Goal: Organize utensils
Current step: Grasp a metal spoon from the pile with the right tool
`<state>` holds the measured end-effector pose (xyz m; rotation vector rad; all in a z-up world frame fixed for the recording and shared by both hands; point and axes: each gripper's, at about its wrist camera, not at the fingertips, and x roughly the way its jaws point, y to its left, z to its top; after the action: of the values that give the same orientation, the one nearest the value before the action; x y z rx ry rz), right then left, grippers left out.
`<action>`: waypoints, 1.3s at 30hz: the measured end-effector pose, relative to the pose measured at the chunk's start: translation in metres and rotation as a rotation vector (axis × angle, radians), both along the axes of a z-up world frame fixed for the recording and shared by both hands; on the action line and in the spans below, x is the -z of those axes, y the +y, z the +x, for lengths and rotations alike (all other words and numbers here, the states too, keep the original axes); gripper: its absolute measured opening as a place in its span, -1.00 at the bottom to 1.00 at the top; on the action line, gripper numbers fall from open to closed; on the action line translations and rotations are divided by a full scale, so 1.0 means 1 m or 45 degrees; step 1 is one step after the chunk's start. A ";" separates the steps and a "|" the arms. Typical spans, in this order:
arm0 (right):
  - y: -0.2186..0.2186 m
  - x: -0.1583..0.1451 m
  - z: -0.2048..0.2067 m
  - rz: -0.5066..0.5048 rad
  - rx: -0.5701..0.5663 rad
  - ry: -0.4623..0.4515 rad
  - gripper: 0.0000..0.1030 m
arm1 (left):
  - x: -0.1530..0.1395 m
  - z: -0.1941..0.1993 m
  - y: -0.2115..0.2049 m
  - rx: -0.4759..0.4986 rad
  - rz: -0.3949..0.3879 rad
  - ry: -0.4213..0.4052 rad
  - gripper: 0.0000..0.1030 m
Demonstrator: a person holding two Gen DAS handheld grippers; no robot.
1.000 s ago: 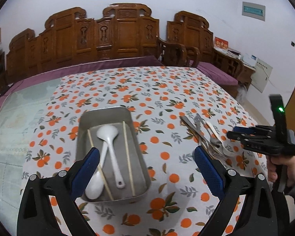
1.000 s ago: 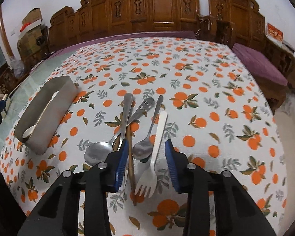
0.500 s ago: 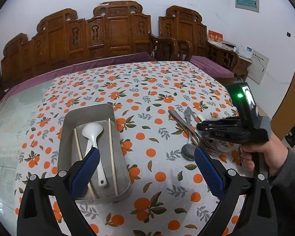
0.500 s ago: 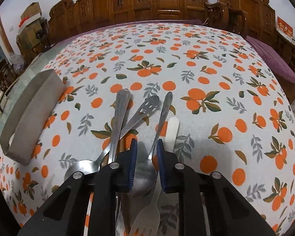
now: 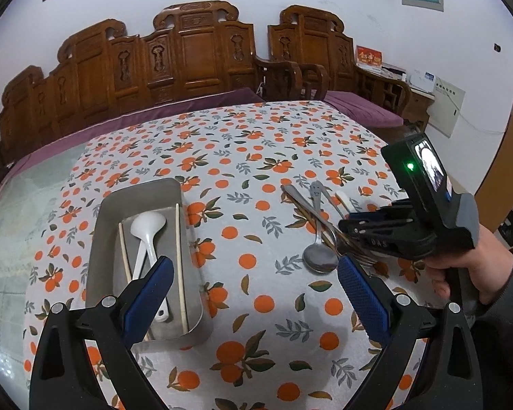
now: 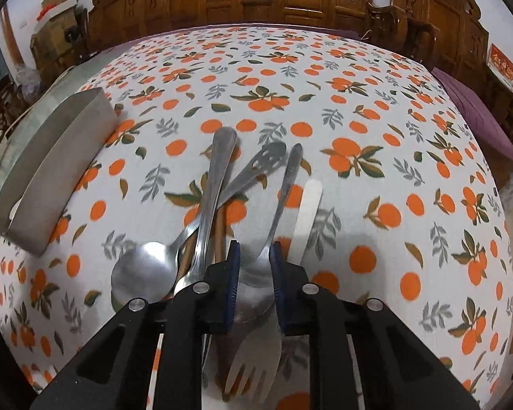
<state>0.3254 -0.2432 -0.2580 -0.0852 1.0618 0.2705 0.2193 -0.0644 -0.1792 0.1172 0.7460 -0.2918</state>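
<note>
on the orange-print tablecloth [image 5: 242,177], through the left wrist camera, a metal tray [image 5: 101,239] holds a white ladle spoon [image 5: 147,235] with a pale chopstick [image 5: 179,259] on its right and another chopstick [image 5: 125,256] on its left. the left gripper [image 5: 253,294] hangs near the tray's close end with its blue-padded fingers [image 5: 150,294] wide apart, holding nothing; one pad overlaps the tray's near end in view. right of the tray, well apart from it, lies a loose pile of metal cutlery, a steel spoon [image 5: 319,258] nearest the tray. the right gripper [image 5: 390,239], in a person's hand [image 5: 468,266], sits low over that pile. carved wooden chairs [image 5: 188,54] stand behind the table.

over the cutlery pile, through the right wrist camera, the right gripper [image 6: 254,273] has its pads [image 6: 231,280] drawn close on either side of a small spoon [image 6: 277,212], at the neck just above its bowl; whether they truly pinch it cannot be told. on the tray side of it lie a large spoon [image 6: 147,273], a long-handled utensil [image 6: 215,177] and a slotted handle [image 6: 256,167], crossing over brown wooden chopsticks [image 6: 219,235]. a pale fork [image 6: 256,362] lies on the small spoon's far side from the tray, tines under the gripper. the tray's outer wall [image 6: 51,171] shows at the left edge.
</note>
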 end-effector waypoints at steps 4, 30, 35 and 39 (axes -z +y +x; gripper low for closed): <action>-0.004 0.000 -0.009 0.004 0.010 0.003 -0.35 | 0.000 -0.002 -0.002 0.008 0.002 0.000 0.80; -0.013 -0.009 -0.020 -0.001 0.006 -0.018 -0.41 | 0.010 0.003 -0.023 0.018 0.075 0.031 0.80; -0.026 -0.021 -0.018 0.055 0.011 -0.063 -0.41 | 0.024 0.018 -0.041 0.038 0.052 0.108 0.80; -0.036 -0.024 -0.014 0.088 0.008 -0.071 -0.41 | 0.044 0.038 -0.057 0.049 0.044 0.193 0.60</action>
<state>0.3112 -0.2789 -0.2335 -0.0269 0.9966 0.2974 0.2570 -0.1216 -0.2229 0.1433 0.8999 -0.3267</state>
